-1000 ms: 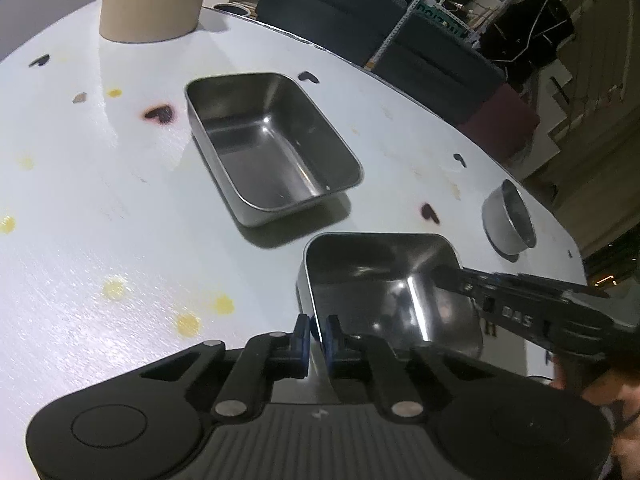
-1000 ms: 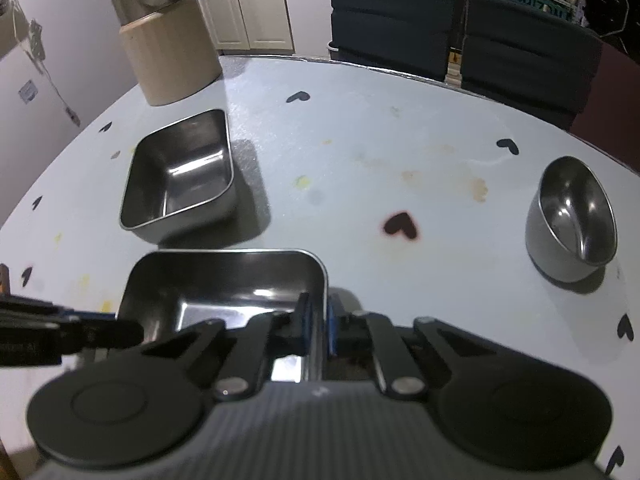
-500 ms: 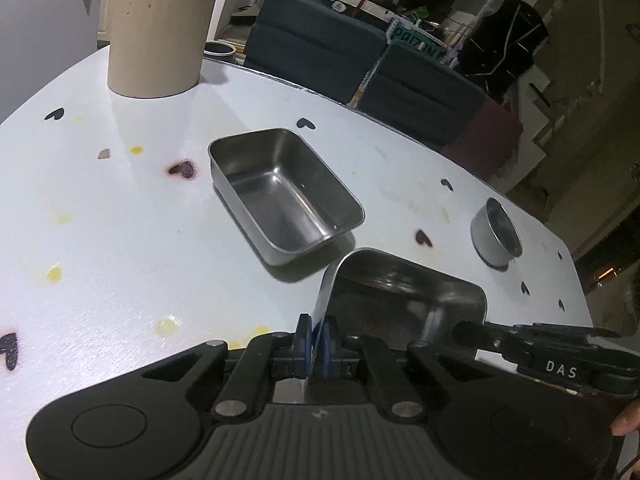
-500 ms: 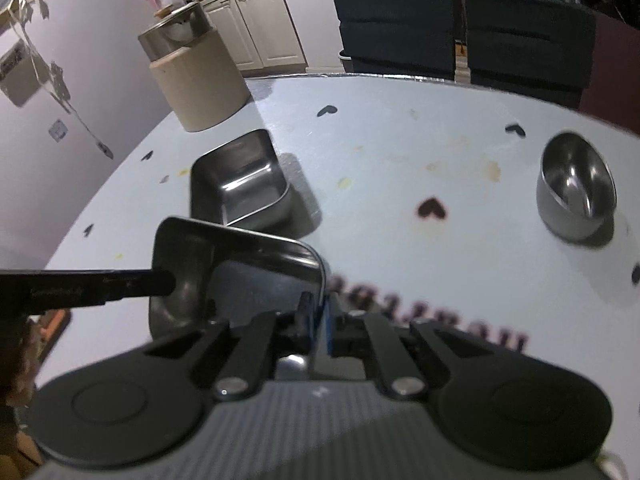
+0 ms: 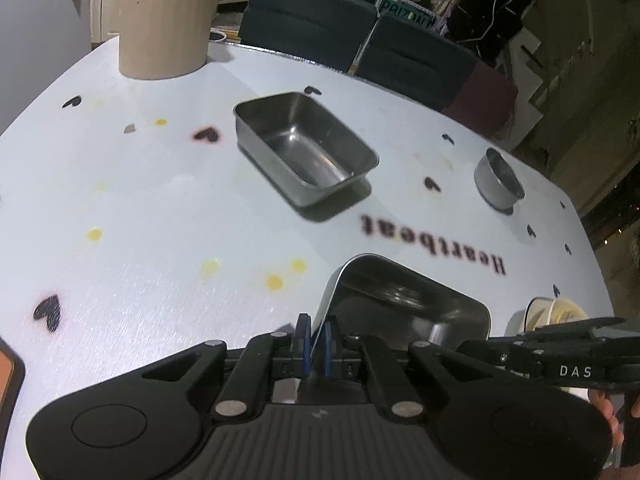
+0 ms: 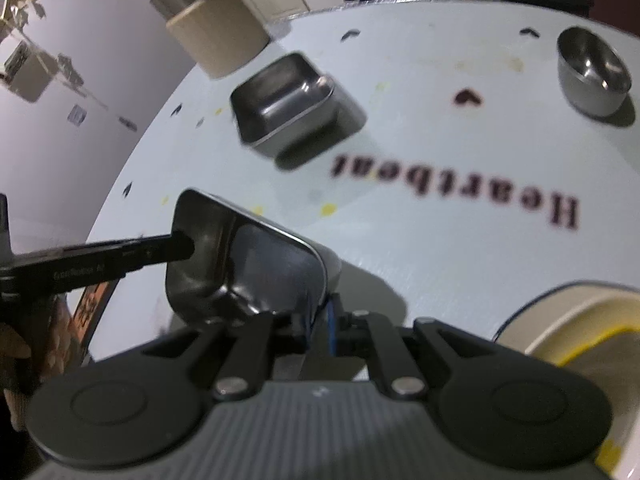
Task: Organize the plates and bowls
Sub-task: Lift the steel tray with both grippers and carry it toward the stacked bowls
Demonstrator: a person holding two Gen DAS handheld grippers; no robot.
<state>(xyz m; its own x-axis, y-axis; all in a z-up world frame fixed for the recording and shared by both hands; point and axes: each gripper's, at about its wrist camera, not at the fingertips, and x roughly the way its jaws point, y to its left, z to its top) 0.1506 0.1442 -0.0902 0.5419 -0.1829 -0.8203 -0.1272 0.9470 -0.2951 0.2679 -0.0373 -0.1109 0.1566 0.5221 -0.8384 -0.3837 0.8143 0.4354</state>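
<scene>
A rectangular steel tray [image 5: 400, 312] [image 6: 248, 256] hangs tilted above the white table [image 5: 160, 200], held between both grippers. My left gripper [image 5: 316, 332] is shut on its left rim; its dark finger also shows in the right wrist view [image 6: 176, 248]. My right gripper [image 6: 320, 316] pinches the opposite rim, its jaws easing open slightly with the rim still between the pads. A second steel tray [image 5: 304, 152] [image 6: 284, 96] rests on the table farther back. A round steel bowl [image 5: 498, 180] [image 6: 592, 72] stands at the far right.
A beige canister [image 5: 168, 28] [image 6: 216, 32] stands at the table's back left. A cream dish with a yellow edge [image 6: 580, 320] [image 5: 556, 312] sits near the front right. An orange object [image 5: 8, 368] lies at the front left edge. Dark chairs line the far side.
The held tray has come up off the table and back toward me, away from the second tray. It now tilts, and the printed word on the table shows.
</scene>
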